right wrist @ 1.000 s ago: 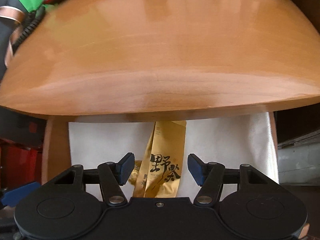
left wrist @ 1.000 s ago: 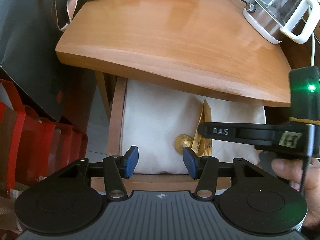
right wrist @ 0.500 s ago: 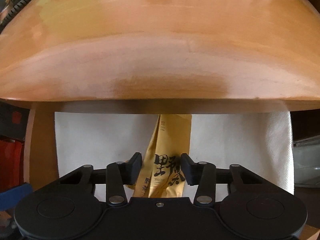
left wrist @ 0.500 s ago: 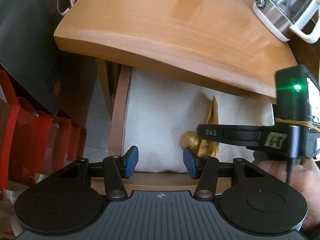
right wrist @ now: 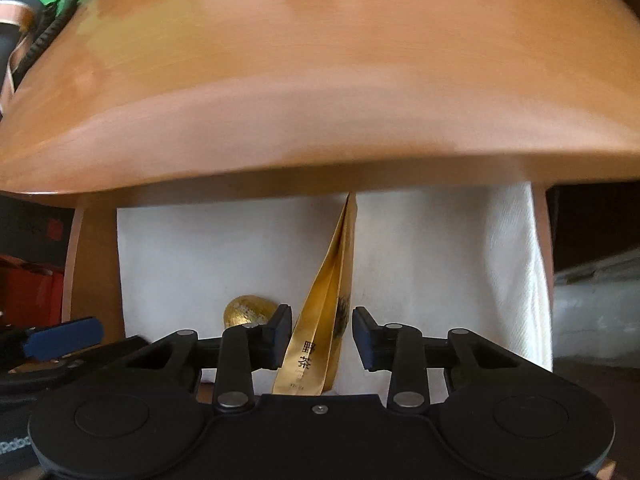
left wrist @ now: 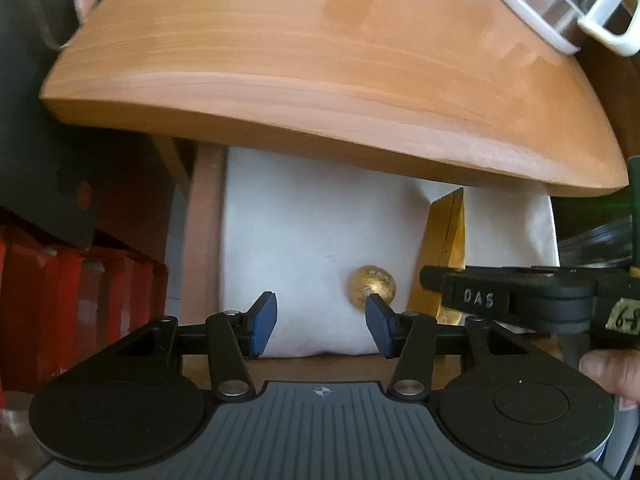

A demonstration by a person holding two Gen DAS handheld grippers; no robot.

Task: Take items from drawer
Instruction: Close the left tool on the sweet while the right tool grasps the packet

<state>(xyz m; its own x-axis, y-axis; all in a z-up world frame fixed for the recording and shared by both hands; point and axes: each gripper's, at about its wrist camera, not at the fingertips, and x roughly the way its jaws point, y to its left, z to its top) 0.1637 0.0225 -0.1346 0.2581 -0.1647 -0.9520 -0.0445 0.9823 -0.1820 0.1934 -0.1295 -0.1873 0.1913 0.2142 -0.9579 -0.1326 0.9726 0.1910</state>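
Note:
An open wooden drawer [left wrist: 202,240] lined with white cloth [left wrist: 304,248] sits under the tabletop. A gold tea packet [right wrist: 328,304] with black characters stands on edge between the fingers of my right gripper [right wrist: 318,338], which is shut on it; the pads sit close on both sides. It also shows in the left wrist view [left wrist: 444,248]. A gold foil ball [left wrist: 372,290] lies on the cloth beside the packet, also in the right wrist view [right wrist: 246,310]. My left gripper [left wrist: 320,326] is open and empty at the drawer's front edge, left of the ball.
The wooden tabletop [left wrist: 320,60] overhangs the drawer's rear. A glass kettle with a white handle [left wrist: 568,4] stands on it at the right. Red bags [left wrist: 80,300] stand left of the drawer. A coiled phone cord [right wrist: 48,36] lies at the table's left.
The right gripper has turned the gold packet from face-on to edge-on and raised it. The left gripper has moved closer to the drawer and stays open.

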